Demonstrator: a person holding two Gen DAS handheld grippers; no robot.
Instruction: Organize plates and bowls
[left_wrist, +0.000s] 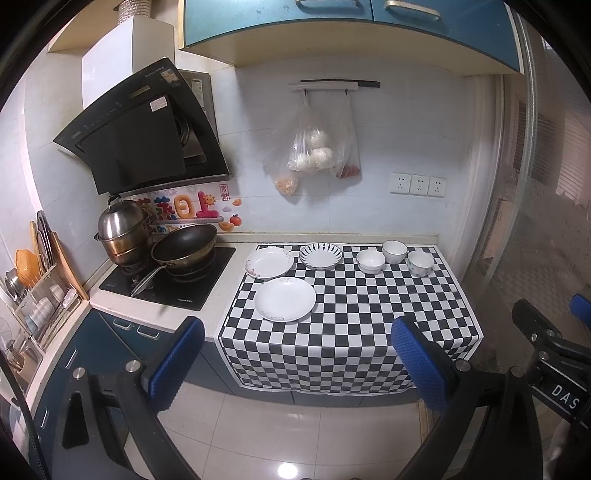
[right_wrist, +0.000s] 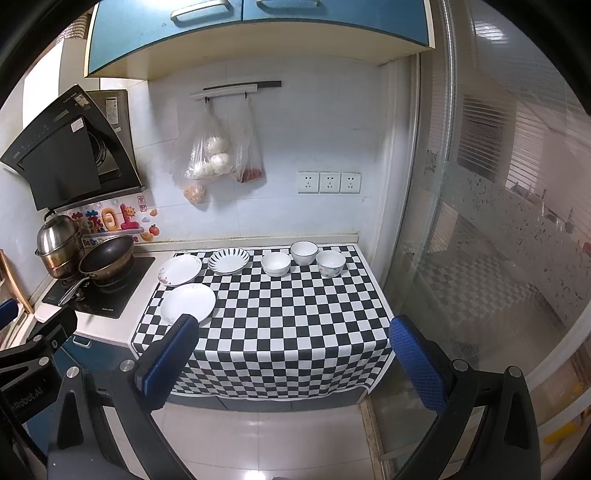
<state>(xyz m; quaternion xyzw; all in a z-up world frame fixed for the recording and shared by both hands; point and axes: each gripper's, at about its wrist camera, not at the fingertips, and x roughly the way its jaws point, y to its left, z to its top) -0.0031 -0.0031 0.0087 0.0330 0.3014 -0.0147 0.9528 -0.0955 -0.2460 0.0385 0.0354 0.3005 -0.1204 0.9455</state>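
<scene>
Three plates lie on a checkered cloth (left_wrist: 369, 332): a white plate (left_wrist: 284, 299) nearest, a floral-edged plate (left_wrist: 269, 262) behind it, a striped plate (left_wrist: 320, 255) beside that. Three white bowls (left_wrist: 370, 261) (left_wrist: 394, 251) (left_wrist: 420, 263) stand at the back right. In the right wrist view the plates (right_wrist: 187, 305) (right_wrist: 180, 270) (right_wrist: 228, 260) and bowls (right_wrist: 275, 263) (right_wrist: 304, 252) (right_wrist: 330, 263) show too. My left gripper (left_wrist: 297, 358) and right gripper (right_wrist: 293, 358) are open and empty, held back from the counter's front edge.
A stove (left_wrist: 170, 280) with a frying pan (left_wrist: 183, 245) and steel pot (left_wrist: 123, 230) is left of the cloth. A dish rack (left_wrist: 37, 295) stands far left. Plastic bags (left_wrist: 314, 151) hang on the wall. A glass partition (right_wrist: 498, 221) is on the right.
</scene>
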